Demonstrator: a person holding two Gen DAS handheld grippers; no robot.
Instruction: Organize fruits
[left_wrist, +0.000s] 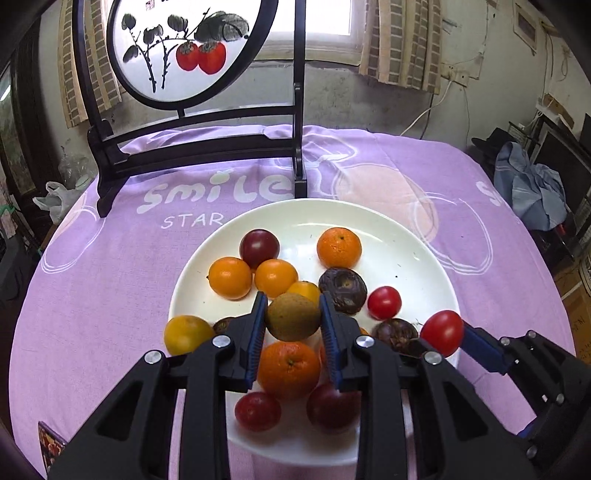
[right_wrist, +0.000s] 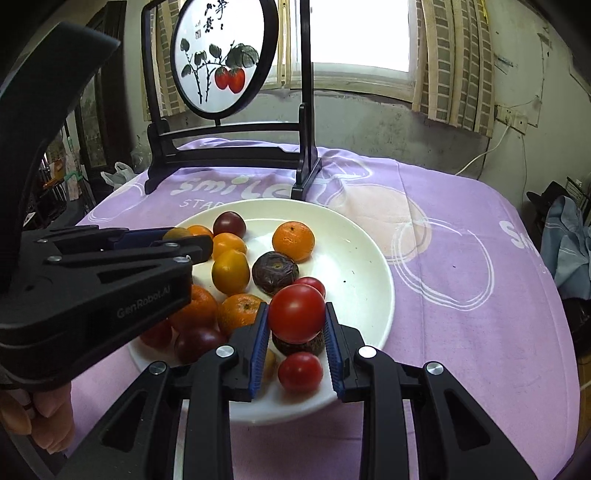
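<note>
A white plate (left_wrist: 399, 229) on the purple cloth holds several fruits: oranges, yellow-orange fruits, dark plums, wrinkled passion fruits and red tomatoes. My left gripper (left_wrist: 293, 317) is shut on a brown-green kiwi (left_wrist: 293, 316) and holds it above the plate. My right gripper (right_wrist: 296, 320) is shut on a red tomato (right_wrist: 296, 313) above the plate's near right part; this tomato also shows in the left wrist view (left_wrist: 441, 332). The left gripper's body (right_wrist: 110, 273) fills the left of the right wrist view, its held kiwi (right_wrist: 178, 233) just showing.
A black wooden stand (left_wrist: 192, 147) with a round painted screen (left_wrist: 181, 48) stands at the back of the table. The plate (right_wrist: 362, 258) has bare room on its right side. Purple cloth (left_wrist: 110, 277) surrounds the plate. Clutter lies beyond the table's right edge (left_wrist: 532, 192).
</note>
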